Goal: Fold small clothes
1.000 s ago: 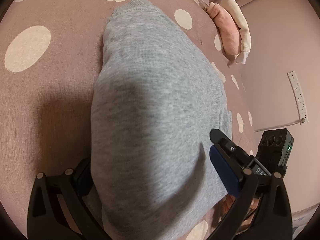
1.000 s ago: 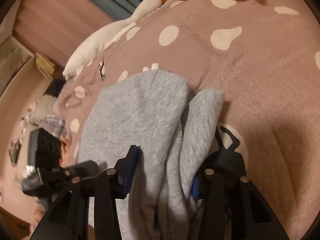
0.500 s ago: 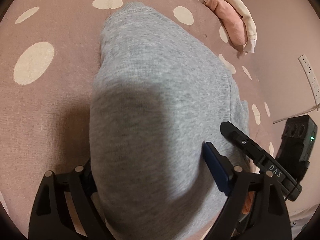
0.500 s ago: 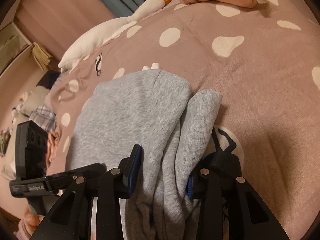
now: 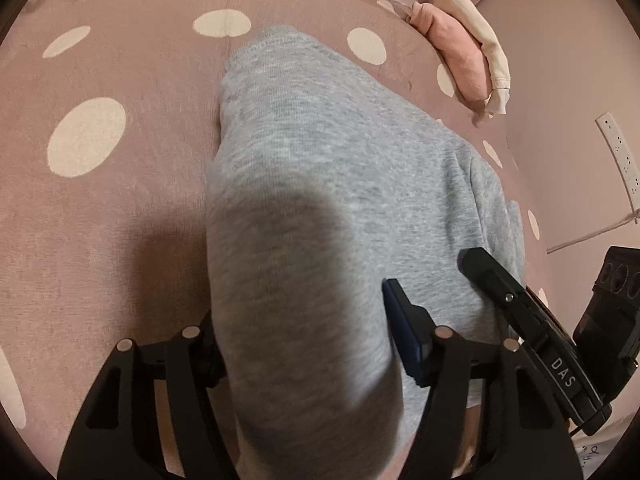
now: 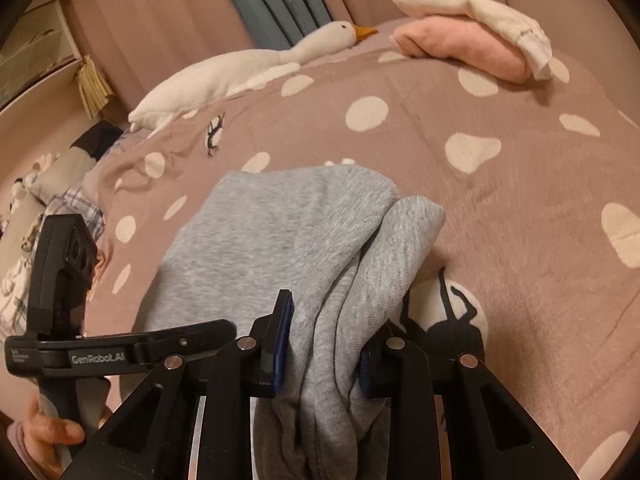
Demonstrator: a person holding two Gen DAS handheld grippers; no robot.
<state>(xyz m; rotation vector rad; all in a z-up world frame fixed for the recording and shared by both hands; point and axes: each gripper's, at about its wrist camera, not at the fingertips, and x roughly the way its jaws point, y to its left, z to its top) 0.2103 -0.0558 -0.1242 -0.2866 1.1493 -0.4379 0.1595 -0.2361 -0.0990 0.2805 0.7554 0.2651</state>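
A small grey knitted fleece garment (image 5: 320, 184) lies on a dusty-pink bedspread with cream spots (image 5: 100, 200), its hemmed far end resting flat on the cover while the near end rises toward both tools. The left gripper (image 5: 304, 344) has its black fingers spread about as wide as the cloth between them — a broad band of grey fabric fills the gap, and the blue pad (image 5: 402, 336) on the right-hand finger lies against the garment's edge. Whether it truly pinches the cloth cannot be told, since the other pad is hidden behind the fabric.

In the right wrist view the right gripper (image 6: 322, 356) is closed to a narrow gap on a bunched, several-layered fold of the same grey garment (image 6: 256, 240), blue pads pressing it from either side. The rest of the garment spreads away to the left over the bedspread (image 6: 520, 200). The left tool, held in a hand (image 6: 44, 436), shows low at the left edge.

Farther back on the bed sit a folded pink cloth with a cream piece on top (image 6: 472, 40) and a long white plush goose with an orange beak (image 6: 248, 68).
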